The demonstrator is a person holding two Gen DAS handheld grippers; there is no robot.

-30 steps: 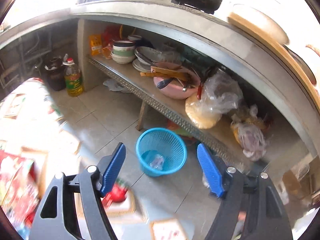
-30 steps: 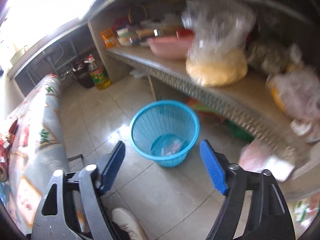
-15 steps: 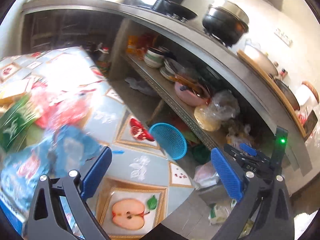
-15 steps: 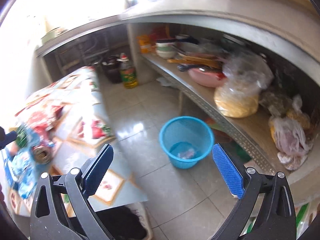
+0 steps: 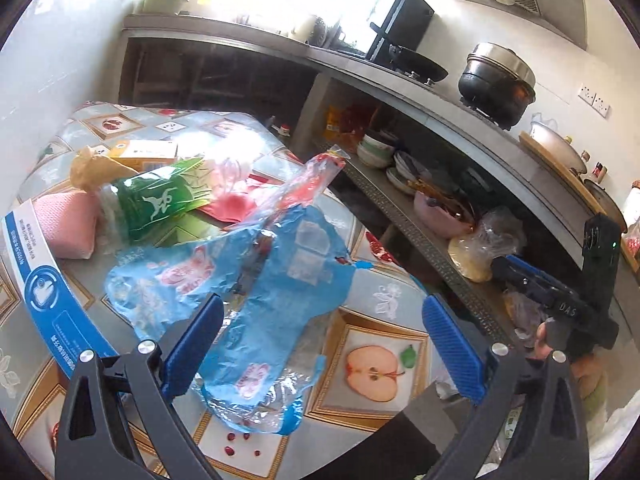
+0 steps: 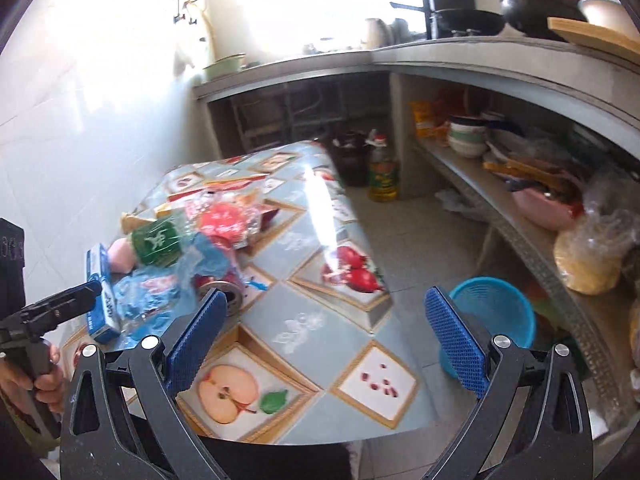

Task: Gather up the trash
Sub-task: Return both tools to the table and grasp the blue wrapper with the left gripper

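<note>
Over the table's (image 5: 400, 300) near edge, your left gripper (image 5: 322, 342) gapes wide above a blue wrapper (image 5: 272, 300). Your right gripper (image 6: 326, 338) is spread empty too, the blue basket (image 6: 500, 308) floor-bound beyond.

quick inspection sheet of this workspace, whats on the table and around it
surface: table under a fruit-print cloth
job's things: blue wrapper, green packet, red wrapper, can piled on the table; blue basket on the floor
clutter: blue box, pink cloth
grippers: left gripper open above the blue wrapper; right gripper open, empty
cables: nothing seen
surroundings: shelf of dishes, oil bottle
</note>
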